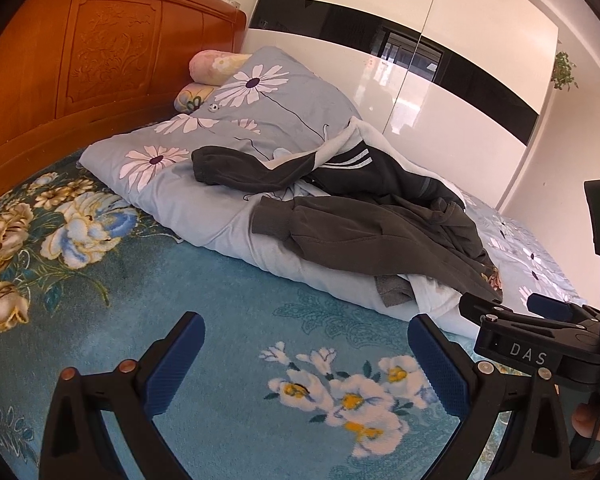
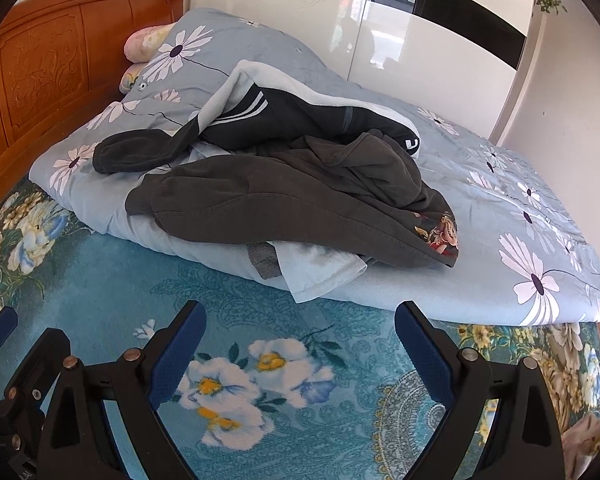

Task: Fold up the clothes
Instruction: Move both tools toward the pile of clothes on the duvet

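Note:
A crumpled dark grey sweatshirt [image 1: 380, 236] [image 2: 284, 204] with a cartoon print [image 2: 444, 236] lies on a folded blue floral quilt [image 1: 228, 120] [image 2: 532, 216]. A black garment with white stripes [image 1: 364, 168] [image 2: 284, 120] lies behind it, and a pale blue garment [image 2: 316, 268] sticks out from under it. My left gripper [image 1: 304, 328] is open and empty, above the bedspread in front of the pile. My right gripper [image 2: 300, 320] is open and empty, just short of the pale blue garment. The right gripper's body [image 1: 540, 340] shows at the right of the left wrist view.
A teal floral bedspread [image 1: 220, 320] [image 2: 340, 400] covers the bed. A carved wooden headboard [image 1: 100, 52] [image 2: 40, 64] stands at the left with pillows [image 1: 212, 66] beside it. A glossy white and black wardrobe [image 1: 440, 60] [image 2: 420, 32] lines the far side.

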A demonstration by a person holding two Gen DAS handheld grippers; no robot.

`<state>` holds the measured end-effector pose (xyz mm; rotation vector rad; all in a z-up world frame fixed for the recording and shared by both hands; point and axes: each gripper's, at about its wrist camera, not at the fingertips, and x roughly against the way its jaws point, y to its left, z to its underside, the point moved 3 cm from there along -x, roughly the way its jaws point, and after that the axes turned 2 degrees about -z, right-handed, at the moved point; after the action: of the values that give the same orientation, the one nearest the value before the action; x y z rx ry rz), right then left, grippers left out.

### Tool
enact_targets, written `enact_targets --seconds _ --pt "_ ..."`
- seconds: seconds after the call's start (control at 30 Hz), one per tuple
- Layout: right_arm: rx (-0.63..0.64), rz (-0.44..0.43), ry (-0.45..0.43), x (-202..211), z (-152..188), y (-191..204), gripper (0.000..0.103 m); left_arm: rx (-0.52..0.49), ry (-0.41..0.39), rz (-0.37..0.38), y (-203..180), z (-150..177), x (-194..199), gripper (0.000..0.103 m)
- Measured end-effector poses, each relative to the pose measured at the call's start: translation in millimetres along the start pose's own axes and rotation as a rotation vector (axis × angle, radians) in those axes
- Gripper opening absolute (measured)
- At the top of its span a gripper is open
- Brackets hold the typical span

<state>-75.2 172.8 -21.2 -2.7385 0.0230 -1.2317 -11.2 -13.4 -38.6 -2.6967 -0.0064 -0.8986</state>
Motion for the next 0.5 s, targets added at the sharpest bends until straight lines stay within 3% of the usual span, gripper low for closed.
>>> enact_targets --seconds 0.5 --pt "0.017 0.043 0.015 -5 5 6 0.096 0.031 0.007 -0.024 5 12 -4 0.103"
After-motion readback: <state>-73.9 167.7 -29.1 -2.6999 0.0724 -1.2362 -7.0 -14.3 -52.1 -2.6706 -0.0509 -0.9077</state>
